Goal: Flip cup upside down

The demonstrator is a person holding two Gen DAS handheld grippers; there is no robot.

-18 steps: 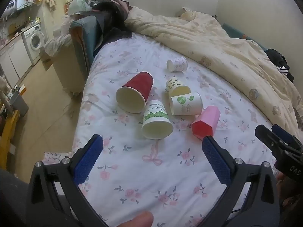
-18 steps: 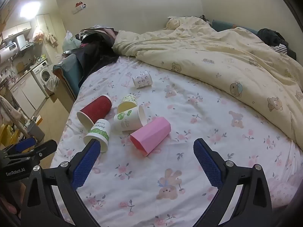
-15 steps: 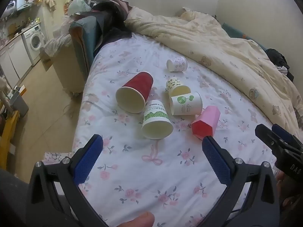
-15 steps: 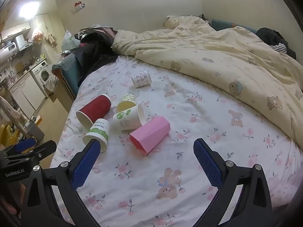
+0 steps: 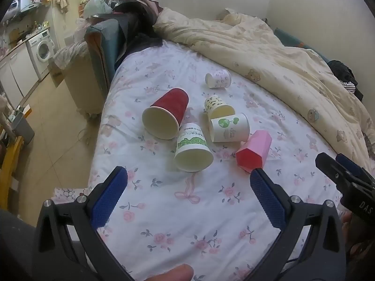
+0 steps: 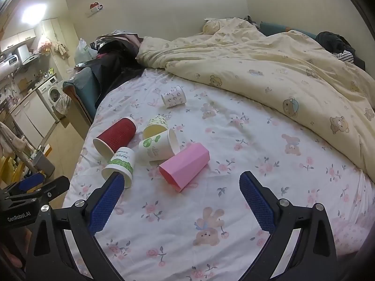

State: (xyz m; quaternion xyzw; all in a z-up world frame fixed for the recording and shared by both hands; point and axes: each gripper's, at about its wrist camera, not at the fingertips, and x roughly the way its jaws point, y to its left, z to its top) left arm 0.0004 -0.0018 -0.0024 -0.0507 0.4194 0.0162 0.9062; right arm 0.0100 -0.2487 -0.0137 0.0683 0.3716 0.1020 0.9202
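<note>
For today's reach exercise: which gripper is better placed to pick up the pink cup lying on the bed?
Right, probably. The pink cup lies on its side between the open right gripper fingers; from the left gripper it sits off beside one finger.

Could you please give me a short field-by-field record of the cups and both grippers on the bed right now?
surface: floral bedsheet
cups: six, all lying on their sides
nearest right gripper: pink faceted plastic cup
nearest left gripper: white paper cup with green band
largest: red ribbed paper cup
apart from the cluster: small white patterned paper cup
left gripper: open, holding nothing
right gripper: open, holding nothing
</note>
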